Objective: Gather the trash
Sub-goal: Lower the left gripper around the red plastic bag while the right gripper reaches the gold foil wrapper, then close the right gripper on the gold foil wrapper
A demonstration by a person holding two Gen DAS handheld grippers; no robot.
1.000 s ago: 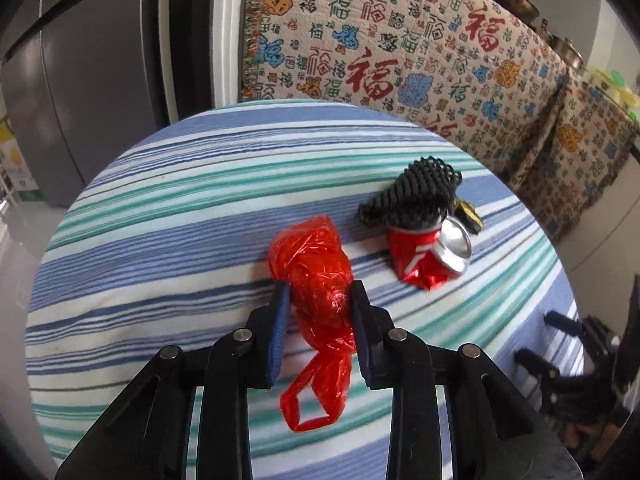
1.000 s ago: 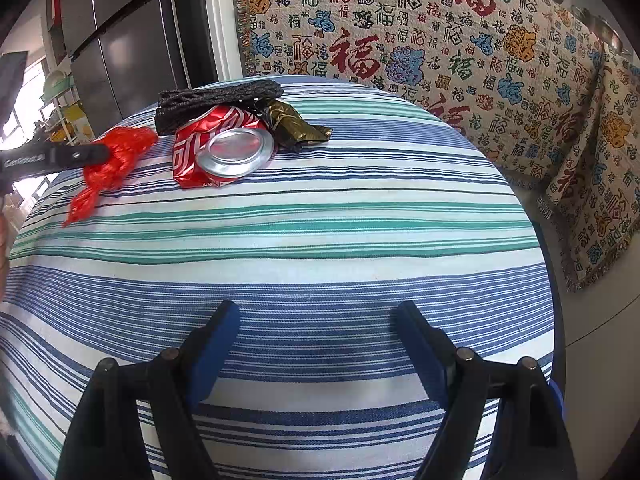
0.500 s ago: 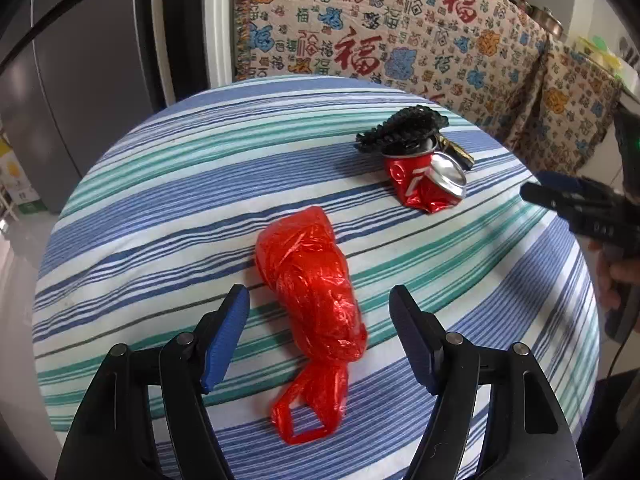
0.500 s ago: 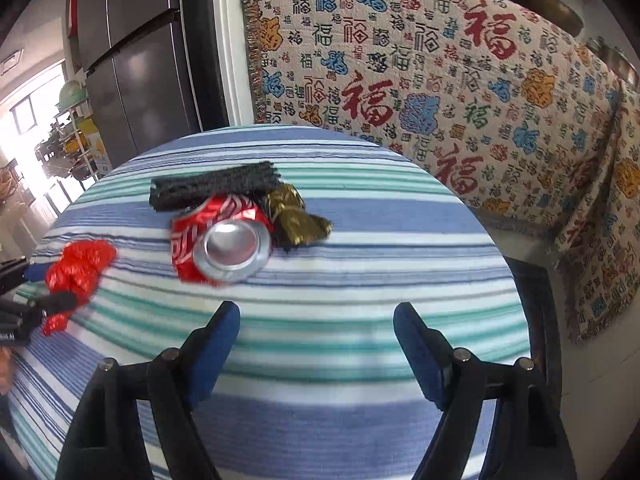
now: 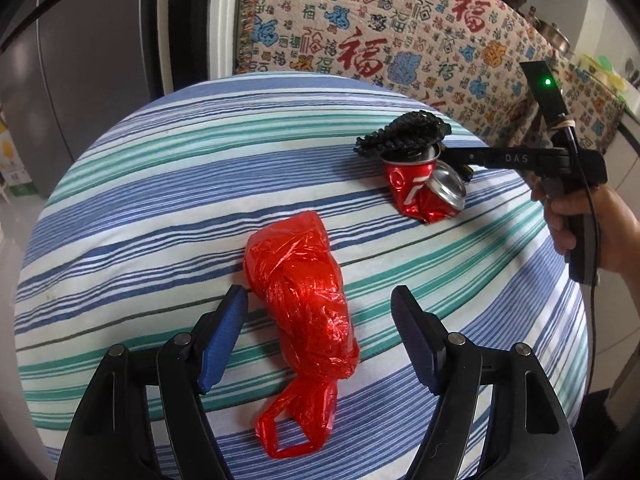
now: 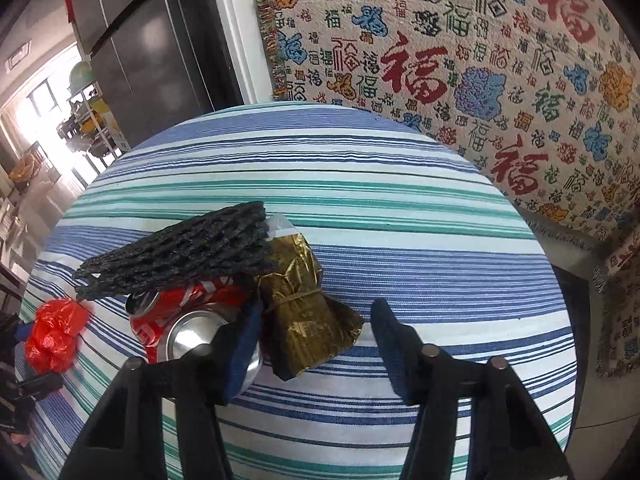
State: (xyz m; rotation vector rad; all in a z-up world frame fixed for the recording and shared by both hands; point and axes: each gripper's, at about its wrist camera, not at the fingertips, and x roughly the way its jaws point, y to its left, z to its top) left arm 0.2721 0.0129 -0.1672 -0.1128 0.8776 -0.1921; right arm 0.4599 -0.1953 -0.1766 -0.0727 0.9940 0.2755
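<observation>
Bright daylight, window glare, fisheye-warped edges.

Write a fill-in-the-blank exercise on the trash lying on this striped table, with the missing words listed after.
1. The knotted plastic bag between the left gripper's open fingers is ____ in colour.
2. The black foam net rests on top of the crushed ____.
3. The right gripper, its jaws closing, straddles a ____-coloured foil wrapper.
4. The tablecloth has a ____ pattern in blue, green and white.

Missing words: red; can; gold; striped
</observation>
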